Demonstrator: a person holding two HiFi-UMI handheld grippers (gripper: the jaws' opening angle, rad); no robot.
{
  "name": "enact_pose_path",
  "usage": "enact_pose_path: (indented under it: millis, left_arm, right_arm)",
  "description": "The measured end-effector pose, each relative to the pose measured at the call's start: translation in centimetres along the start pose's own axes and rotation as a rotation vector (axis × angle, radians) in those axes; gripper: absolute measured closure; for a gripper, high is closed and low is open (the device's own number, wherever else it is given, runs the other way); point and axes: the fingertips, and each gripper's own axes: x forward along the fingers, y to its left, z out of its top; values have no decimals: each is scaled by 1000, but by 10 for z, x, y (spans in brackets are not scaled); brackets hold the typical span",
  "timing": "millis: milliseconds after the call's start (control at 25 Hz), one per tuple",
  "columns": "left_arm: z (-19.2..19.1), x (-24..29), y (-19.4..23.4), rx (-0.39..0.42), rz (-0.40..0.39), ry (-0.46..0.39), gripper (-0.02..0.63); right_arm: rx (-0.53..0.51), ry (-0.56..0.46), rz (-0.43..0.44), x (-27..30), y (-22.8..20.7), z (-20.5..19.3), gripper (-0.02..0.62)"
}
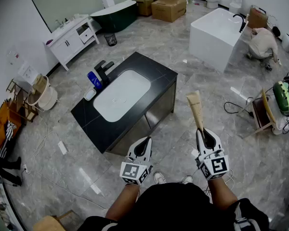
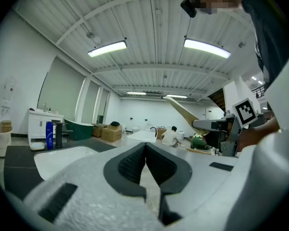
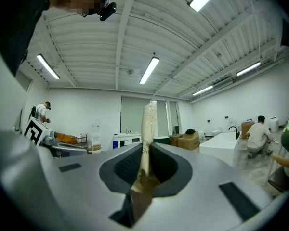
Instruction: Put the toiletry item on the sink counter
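Note:
In my right gripper (image 1: 201, 130) (image 3: 145, 154) a flat tan toiletry tube (image 1: 196, 109) (image 3: 148, 121) stands pinched between the shut jaws and points up and forward. The left gripper view also catches the tube (image 2: 182, 110) at the right. My left gripper (image 1: 145, 140) (image 2: 145, 148) is shut with nothing in it and hangs level beside the right one. Ahead and to the left stands the black sink counter (image 1: 156, 72) with its white basin (image 1: 121, 95). Both grippers hover over the floor, short of the counter's near edge.
On the counter's far side are a black faucet (image 1: 104, 70), a blue bottle (image 1: 94, 79) and a white dish (image 1: 89, 95). A white tub block (image 1: 216, 32) with a crouching person (image 1: 262, 42) beside it lies to the right, and a chair (image 1: 264, 112) with cables stands nearer.

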Motion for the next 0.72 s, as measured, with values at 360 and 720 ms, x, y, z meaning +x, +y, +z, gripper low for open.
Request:
enact_pose_path:
  millis: [360, 720]
  left_arm:
    - [-1, -14, 12, -9, -1, -2, 597]
    - [-1, -29, 40, -4, 3, -5, 597]
  right_arm:
    - [-2, 4, -4, 3, 17, -2, 552]
    - [28, -29, -3, 20, 38, 2, 543]
